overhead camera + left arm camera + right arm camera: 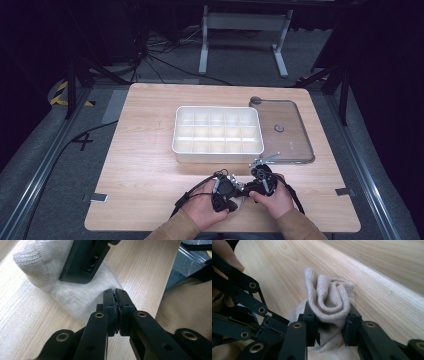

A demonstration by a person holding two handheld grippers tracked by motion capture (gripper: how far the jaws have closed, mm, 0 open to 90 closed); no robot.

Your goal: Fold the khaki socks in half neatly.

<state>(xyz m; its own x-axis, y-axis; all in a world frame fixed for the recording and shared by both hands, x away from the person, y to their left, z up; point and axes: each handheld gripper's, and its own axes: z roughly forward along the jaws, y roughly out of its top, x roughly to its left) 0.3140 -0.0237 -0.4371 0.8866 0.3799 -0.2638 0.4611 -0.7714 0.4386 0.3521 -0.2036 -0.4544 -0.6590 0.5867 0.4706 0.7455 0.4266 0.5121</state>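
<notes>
Beige knitted sock, rolled into bundle, lies at near table edge. Right gripper jaws pinch roll from both sides; left gripper pressed together on sock's loose end. We judge rolling finished. Next: carry bundle to white compartmented plastic tray.

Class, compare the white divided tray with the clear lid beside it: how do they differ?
The tray is opaque white; the lid is see-through, showing the wood beneath. The tray stands tall with walls and a grid of compartments; the lid lies flat with a small knob at its middle. Both are rounded rectangles resting on the table, side by side.
</notes>
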